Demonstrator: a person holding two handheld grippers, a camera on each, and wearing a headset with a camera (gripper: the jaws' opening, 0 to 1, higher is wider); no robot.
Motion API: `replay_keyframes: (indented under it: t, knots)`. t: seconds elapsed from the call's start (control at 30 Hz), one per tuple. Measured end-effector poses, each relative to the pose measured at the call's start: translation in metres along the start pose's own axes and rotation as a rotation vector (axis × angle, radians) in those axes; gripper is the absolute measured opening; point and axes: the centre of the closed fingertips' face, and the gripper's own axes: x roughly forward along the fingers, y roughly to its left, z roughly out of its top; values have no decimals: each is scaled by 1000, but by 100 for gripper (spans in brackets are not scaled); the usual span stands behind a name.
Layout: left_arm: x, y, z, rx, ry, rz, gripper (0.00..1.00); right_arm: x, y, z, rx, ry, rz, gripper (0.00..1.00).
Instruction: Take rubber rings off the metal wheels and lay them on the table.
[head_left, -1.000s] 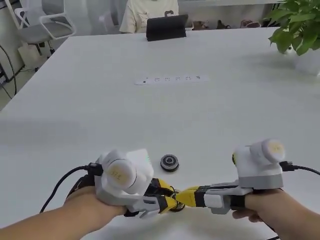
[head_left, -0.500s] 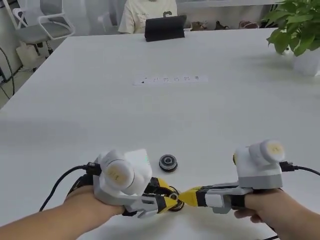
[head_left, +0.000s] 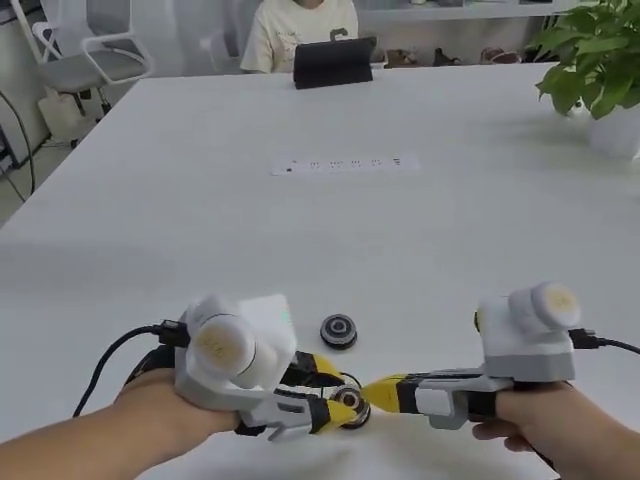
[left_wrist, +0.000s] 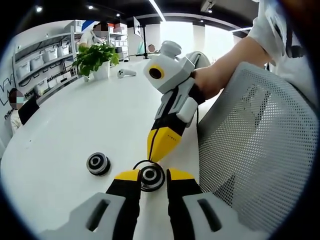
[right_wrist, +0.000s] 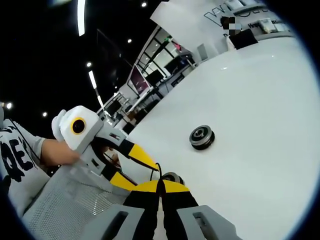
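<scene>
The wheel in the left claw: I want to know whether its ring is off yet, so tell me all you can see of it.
The wheel is small and round, metal-looking, with a dark rim and paler hub. The left claw clamps it by its edges between yellow tips, face toward the claw's camera. A thin black rubber ring loops partly off its rim, pinched by the right claw.

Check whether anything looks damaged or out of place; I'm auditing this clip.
Nothing stands out. The left gripper clamps one wheel, the right gripper pinches its thin rubber ring, and a second wheel lies flat on the table.
</scene>
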Motion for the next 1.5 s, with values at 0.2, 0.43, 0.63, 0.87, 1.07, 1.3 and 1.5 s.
replay_keyframes:
  t: [0.2, 0.43, 0.63, 0.87, 1.07, 1.3, 1.5]
  knots:
    - [-13, 1, 8, -10, -32, 9, 20, -2, 4, 6, -1, -14, 9, 0]
    - [-33, 5, 12, -24, -57, 37, 23, -4, 4, 16, -11, -31, -1, 0]
    - [-51, 12, 13, -40, -80, 71, 23, -4, 5, 24, -25, -38, -8, 0]
    - [-66, 17, 13, -53, -97, 101, 24, 2, 9, 35, -68, -19, -3, 0]
    - [-78, 22, 14, -60, -110, 124, 26, 10, 12, 42, -80, 6, 14, 0]
    - [-91, 27, 8, -83, -115, 157, 30, 22, 10, 48, -95, 33, 17, 0]
    - [-100, 28, -1, -111, -112, 180, 33, 31, 8, 49, -106, 55, 10, 0]
